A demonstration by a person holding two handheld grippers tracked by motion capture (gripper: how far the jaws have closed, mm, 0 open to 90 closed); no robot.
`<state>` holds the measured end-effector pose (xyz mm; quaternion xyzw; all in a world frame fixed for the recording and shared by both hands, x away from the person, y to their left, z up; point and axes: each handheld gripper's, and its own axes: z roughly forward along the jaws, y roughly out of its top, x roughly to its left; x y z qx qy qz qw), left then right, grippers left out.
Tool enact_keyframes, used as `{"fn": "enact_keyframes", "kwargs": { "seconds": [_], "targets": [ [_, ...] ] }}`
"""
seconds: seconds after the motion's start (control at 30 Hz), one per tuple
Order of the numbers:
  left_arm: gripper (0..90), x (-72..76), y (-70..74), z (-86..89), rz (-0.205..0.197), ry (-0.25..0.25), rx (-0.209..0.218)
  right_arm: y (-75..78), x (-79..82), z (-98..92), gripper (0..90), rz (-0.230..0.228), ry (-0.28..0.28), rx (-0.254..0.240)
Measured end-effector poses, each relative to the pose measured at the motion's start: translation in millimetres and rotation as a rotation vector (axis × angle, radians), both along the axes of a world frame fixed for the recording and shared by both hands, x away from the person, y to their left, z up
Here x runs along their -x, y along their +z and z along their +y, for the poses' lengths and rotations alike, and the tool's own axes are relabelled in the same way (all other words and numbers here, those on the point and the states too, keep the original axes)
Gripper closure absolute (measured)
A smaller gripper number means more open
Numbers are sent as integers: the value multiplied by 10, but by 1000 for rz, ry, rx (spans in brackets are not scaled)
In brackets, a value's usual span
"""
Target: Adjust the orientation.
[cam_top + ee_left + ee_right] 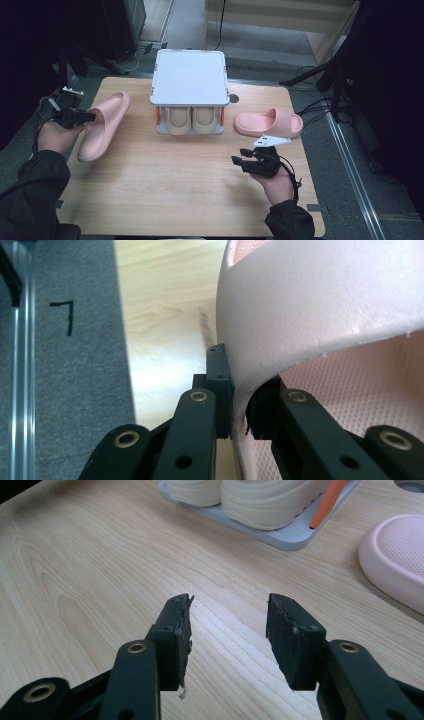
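- Pink foam slipper [102, 125] is gripped near the tabletop's left edge by the left gripper [80, 117]; its strap wall is pinched between the jaws, seen close in the left gripper view [320, 320], presumably so it can be carried without folding.
- Its toe end is seen raised, its heel end low toward the tabletop [190, 200].
- The right gripper [247, 162] is held over the right front area, jaws parted on nothing, probably kept ready for the second pink slipper [269, 122] lying near the right edge.
- A white shoe rack [190, 77] stands at the middle of the far edge, a beige pair [191, 120] already stowed on its lower shelf.
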<state>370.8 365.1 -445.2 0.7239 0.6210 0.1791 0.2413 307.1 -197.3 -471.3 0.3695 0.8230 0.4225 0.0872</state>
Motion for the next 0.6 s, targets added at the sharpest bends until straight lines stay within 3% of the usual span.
{"fn": "enact_keyframes", "kwargs": {
  "seconds": [0.2, 0.37, 0.6],
  "targets": [
    [826, 304, 108, -201, -31, -83, 23, -1, -25, 35, 531, -3, 9, 2],
    [824, 463, 137, -421, -55, -143, 12, 2, -60, 75, 531, -6, 23, -7],
    [824, 626, 125, -778, -50, -242, 1, -5, -100, 134, 544, -8, 41, 9]
  ]
}}
